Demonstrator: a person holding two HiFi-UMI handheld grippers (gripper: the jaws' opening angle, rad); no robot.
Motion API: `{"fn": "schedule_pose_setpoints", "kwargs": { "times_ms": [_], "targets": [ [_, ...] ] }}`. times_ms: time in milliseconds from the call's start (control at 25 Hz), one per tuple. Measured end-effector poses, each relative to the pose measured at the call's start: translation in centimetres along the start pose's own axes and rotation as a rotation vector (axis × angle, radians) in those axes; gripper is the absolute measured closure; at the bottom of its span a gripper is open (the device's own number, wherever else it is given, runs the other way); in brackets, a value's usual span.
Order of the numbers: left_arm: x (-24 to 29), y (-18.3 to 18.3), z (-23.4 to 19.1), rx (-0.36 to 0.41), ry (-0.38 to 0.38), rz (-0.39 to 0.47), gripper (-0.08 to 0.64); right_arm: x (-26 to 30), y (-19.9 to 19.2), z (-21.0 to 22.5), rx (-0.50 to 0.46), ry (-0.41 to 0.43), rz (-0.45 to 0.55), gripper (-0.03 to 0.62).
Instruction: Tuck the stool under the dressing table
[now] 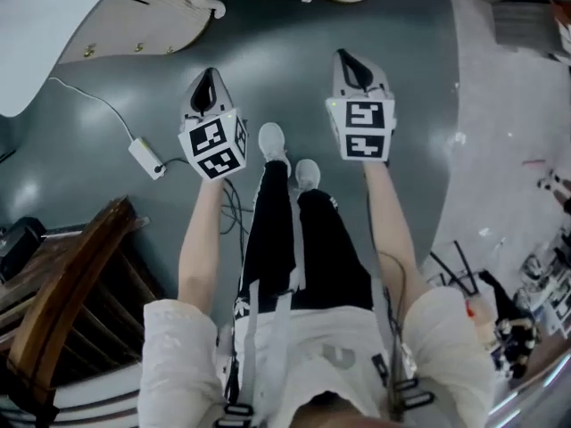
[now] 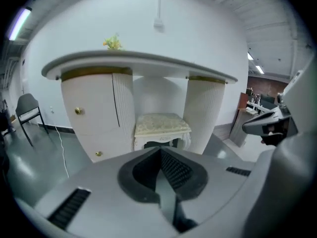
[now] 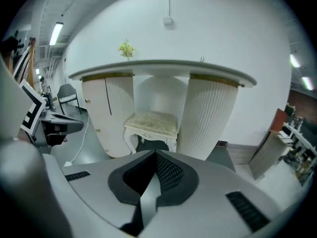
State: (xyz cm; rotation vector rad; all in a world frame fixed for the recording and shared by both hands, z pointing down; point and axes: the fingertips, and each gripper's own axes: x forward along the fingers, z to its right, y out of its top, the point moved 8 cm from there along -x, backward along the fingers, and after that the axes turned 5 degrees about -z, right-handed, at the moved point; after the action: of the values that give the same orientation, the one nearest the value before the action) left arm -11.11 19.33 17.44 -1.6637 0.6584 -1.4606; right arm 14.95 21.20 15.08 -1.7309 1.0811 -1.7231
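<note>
Cream carved wood: the stool [image 3: 151, 123] is seen tucked between the pedestals of the dressing table [image 3: 163, 67]. Rigid, likely light, best gripped at the seat rim. Left gripper [image 1: 207, 86] and right gripper [image 1: 351, 66] are closed, empty.

I count one stool [image 3: 151, 123], one dressing table [image 3: 163, 68], one small plant [image 3: 127, 48] — and two claws of mine, the left claw [image 1: 209, 80] and the right claw [image 1: 350, 63], plus one wooden chair [image 1: 67, 283] and one grey chair [image 2: 27, 108].

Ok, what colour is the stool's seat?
Cream, faintly mottled; the stool shows best in the right gripper view.
</note>
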Motion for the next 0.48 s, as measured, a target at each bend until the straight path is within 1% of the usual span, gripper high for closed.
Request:
{"fn": "schedule_pose_setpoints", "kwargs": {
  "times_ms": [120, 160, 200, 320, 400, 480],
  "targets": [
    [-17.6, 8.7, 0.3, -0.010, -0.017, 0.023, 0.557, -17.7, 8.1, -3.2, 0.054, -0.003, -0.015, 0.591],
    [-22.4, 10.8, 0.1, -0.008, -0.026, 0.022, 0.557, -22.2, 10.2, -4.4, 0.065, 0.000, -0.021, 0.591],
    [-26.0, 12.4, -0.2, -0.008, -0.036, 0.012, 0.557, -25.6, 11.8, -5.7, 0.075, 0.005, -0.030, 0.591],
    [-33.4, 14.8, -0.9, -0.015, -0.055, -0.029, 0.557, -32.6, 14.4, -8.1, 0.084, 0.010, -0.074, 0.591],
    [-37.4, 16.2, -0.9, -0.014, -0.046, -0.031, 0.557, -36.4, 15.4, -8.8, 0.079, 0.014, -0.097, 0.591],
    [-40.4, 17.4, -1.0, 0.005, -0.030, -0.021, 0.557, -39.1, 15.9, -9.4, 0.090, 0.030, -0.105, 0.591]
  ]
}}
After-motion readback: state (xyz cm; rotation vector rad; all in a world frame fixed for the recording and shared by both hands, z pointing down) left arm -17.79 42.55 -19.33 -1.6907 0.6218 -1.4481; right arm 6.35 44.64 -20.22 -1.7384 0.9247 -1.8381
